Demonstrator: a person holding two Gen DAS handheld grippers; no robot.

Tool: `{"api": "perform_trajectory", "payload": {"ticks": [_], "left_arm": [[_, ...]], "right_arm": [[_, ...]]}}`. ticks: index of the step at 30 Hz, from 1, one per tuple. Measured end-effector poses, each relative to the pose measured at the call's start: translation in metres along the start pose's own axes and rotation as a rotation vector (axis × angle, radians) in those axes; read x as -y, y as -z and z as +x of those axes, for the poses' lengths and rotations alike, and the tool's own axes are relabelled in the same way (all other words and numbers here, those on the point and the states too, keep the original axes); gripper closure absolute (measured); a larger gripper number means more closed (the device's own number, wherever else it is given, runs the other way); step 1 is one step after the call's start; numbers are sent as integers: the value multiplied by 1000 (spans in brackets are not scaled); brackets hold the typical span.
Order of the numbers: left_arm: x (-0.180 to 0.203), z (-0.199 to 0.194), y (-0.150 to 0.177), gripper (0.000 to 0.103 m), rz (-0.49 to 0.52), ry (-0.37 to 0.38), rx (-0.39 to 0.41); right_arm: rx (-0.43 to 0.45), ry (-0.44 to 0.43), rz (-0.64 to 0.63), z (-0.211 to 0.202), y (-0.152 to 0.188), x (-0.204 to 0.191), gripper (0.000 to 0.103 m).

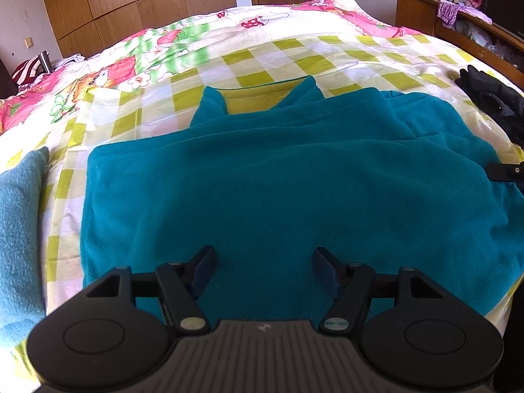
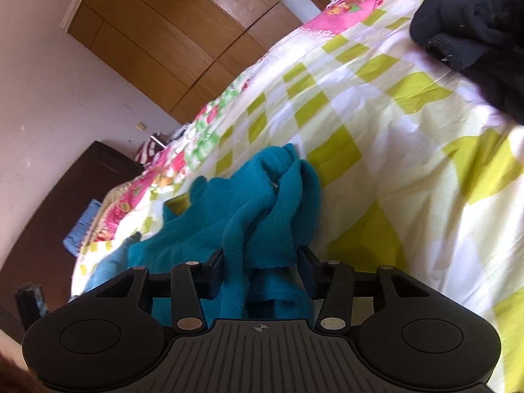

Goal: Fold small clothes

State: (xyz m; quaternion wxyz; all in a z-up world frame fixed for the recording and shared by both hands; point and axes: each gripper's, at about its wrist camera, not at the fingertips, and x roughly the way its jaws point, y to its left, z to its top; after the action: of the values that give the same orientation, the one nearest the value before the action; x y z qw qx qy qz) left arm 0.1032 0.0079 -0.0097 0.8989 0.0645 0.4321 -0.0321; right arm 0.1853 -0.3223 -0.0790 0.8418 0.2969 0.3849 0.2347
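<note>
The teal fleece garment lies spread on the checked bedsheet, collar at the far side. The left gripper hovers over its near hem, jaws spread, nothing between them. The right gripper pinches a bunched fold of the teal fleece garment at its right edge. A black garment lies on the far right, apart from the fleece. A lighter blue folded cloth sits at the left. A wooden wardrobe stands beyond the bed.
</note>
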Motion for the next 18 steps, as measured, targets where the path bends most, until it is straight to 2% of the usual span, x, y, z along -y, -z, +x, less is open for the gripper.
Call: {"api": "perform_trajectory", "payload": {"ticks": [2,5,6,10,12,14,18], "left_arm": [[4,1,-2,25,17,-12,-5],[6,1,-2,25,30,-20,-12],[6,1,-2,24,32,-22,-16],[7,-2,-3,24,29,-14,-10],[8,-2,-2,24,29,-1,4],[11,0,-2,24,15,18,20],[17,5,-6,24,10,37,43]], "right_arm": [[-4,-27,33,4,3,5,56],[45,9,-59,0,2,-11,56],[45,25,-81,2,0,-16,51],[-48,73,-146,5,-3,-17,47],[-118,5,-80,-1,-4,-1,47],[-139,-49,-7,-4,-4,9,47],[-169,-83,20,22,2,3,44]]}}
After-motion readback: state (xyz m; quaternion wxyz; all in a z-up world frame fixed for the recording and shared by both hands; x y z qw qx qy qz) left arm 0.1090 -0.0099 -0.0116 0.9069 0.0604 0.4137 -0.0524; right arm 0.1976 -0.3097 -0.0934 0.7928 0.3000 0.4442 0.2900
